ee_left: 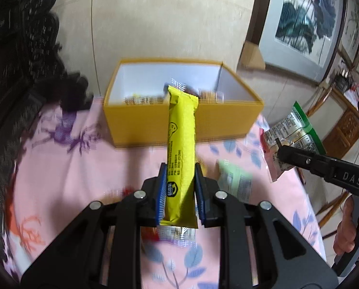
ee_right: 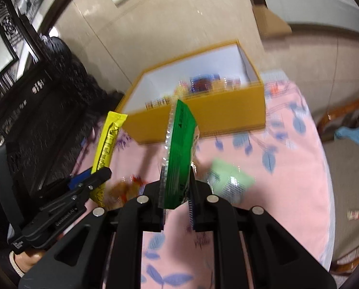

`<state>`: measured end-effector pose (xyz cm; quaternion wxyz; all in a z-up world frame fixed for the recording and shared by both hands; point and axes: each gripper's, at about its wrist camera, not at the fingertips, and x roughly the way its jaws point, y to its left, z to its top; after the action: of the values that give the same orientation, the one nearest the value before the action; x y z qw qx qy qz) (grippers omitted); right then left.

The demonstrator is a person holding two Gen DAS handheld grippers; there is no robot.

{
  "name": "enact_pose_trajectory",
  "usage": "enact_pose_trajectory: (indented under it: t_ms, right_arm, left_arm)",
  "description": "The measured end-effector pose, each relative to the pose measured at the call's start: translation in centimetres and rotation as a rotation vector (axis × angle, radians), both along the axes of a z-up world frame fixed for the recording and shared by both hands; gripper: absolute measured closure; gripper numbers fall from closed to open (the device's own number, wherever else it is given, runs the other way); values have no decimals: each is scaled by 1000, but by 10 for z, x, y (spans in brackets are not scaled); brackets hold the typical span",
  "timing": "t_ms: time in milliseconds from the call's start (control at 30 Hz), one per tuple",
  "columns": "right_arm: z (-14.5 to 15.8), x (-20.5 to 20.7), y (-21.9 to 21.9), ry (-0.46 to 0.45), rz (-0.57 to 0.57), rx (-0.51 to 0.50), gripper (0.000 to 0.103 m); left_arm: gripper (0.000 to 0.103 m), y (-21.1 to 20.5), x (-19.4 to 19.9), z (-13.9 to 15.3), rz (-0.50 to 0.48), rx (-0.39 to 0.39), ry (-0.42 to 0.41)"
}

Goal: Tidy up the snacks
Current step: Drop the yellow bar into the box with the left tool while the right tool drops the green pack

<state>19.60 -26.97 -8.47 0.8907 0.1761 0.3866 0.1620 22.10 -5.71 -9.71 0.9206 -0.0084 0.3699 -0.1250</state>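
Note:
My left gripper point(ee_left: 180, 187) is shut on a long yellow snack bar point(ee_left: 182, 144) and holds it above the pink cloth, pointing at the yellow box point(ee_left: 179, 122). The box has a white inside with several small snack packets point(ee_left: 143, 100). My right gripper point(ee_right: 177, 192) is shut on a green snack packet point(ee_right: 179, 154), held edge-up above the cloth in front of the box point(ee_right: 227, 115). The left gripper with the yellow bar point(ee_right: 106, 144) shows at the left of the right wrist view. The right gripper with its green packet point(ee_left: 292, 132) shows at the right of the left wrist view.
A pale green packet point(ee_right: 230, 180) lies on the pink floral tablecloth point(ee_right: 287, 168) near the box. An orange-red wrapped snack point(ee_right: 126, 187) lies under the left gripper. Dark carved furniture point(ee_left: 23, 72) stands left; framed pictures point(ee_left: 304, 19) lean at the right. Small packets point(ee_right: 357, 214) lie on the floor.

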Motion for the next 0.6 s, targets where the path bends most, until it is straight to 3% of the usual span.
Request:
enact_pose_trajectory:
  t_ms: [333,567,600]
  right_arm:
    - [56,75,0,-145,-4,17,88]
    - [60,140,2,-140,-14,-2,88]
    - [57,154,3,-116,-7,-4,88]
  left_arm:
    - [81,-4,77,54,29,-37,-118]
    - [81,-5,145,65,62,-15,-137]
    - [74,-6,156,63,73,-8,-130]
